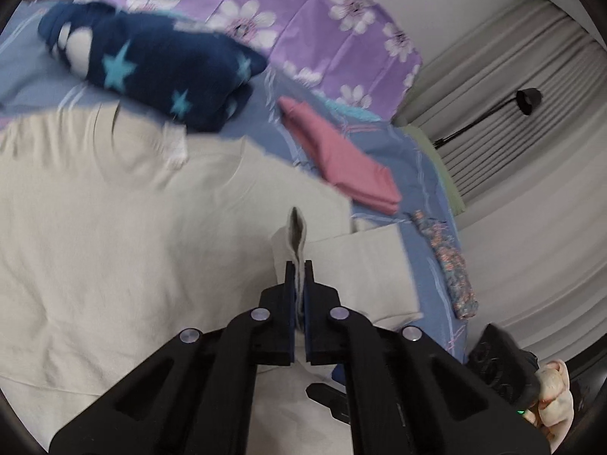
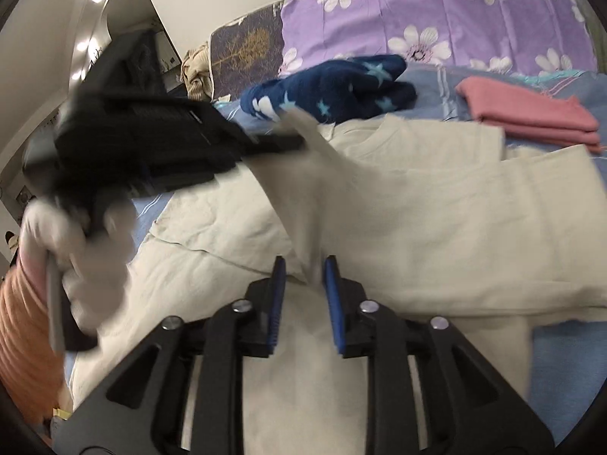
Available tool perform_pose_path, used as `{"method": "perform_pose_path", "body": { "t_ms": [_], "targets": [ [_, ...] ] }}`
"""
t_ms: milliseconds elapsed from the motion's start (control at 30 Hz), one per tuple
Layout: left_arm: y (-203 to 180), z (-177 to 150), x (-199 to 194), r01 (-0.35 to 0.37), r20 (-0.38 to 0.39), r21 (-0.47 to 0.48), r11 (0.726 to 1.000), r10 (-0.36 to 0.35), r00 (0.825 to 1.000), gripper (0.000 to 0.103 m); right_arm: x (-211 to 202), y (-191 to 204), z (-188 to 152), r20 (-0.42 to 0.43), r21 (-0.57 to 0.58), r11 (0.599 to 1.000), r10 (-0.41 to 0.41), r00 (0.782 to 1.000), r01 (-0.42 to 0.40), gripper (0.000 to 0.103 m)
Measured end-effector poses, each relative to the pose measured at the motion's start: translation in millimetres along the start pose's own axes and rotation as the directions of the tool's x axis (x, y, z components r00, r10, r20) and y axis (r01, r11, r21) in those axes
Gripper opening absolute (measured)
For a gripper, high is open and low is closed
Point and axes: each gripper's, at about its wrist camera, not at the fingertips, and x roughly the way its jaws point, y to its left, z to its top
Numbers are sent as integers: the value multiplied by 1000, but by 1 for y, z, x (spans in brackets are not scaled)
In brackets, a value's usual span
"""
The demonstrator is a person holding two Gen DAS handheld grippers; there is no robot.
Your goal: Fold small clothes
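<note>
A large garment (image 1: 132,235) is lying spread across the bed (image 1: 409,167), and a fold of it is sitting pinched in the left gripper (image 1: 299,265), while the right gripper (image 2: 305,265) is standing over its near edge with cloth between the parted fingers (image 2: 279,280). Behind the garment a starred bundle (image 1: 151,68) is lying to the left and a folded stack (image 1: 341,159) to the right, both on the bed. A flowered pillow (image 1: 303,11) is leaning behind them.
</note>
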Motion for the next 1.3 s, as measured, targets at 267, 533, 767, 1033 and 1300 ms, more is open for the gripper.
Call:
{"method": "perform_pose_path", "body": {
  "t_ms": [267,533,767,1033,1300],
  "targets": [
    [-71,38,-54,36,116,173,984,-56,992,2,-7,-49,-17,-45,169,984,-43,998,50,26],
    [-75,61,-96,-50,197,197,979,11,980,2,1,-67,-25,-68,259,961,-85,994,99,16],
    [-58,69,-125,-81,232,174,981,40,972,2,-3,-67,-23,-38,263,960,-90,995,97,16],
    [-22,60,-141,-193,254,157,969,149,956,2,0,-78,-19,-73,303,934,-178,981,192,9],
    [61,49,-158,-246,236,5,969,238,942,2,0,-79,-26,-77,283,940,-174,982,189,9]
  ]
}}
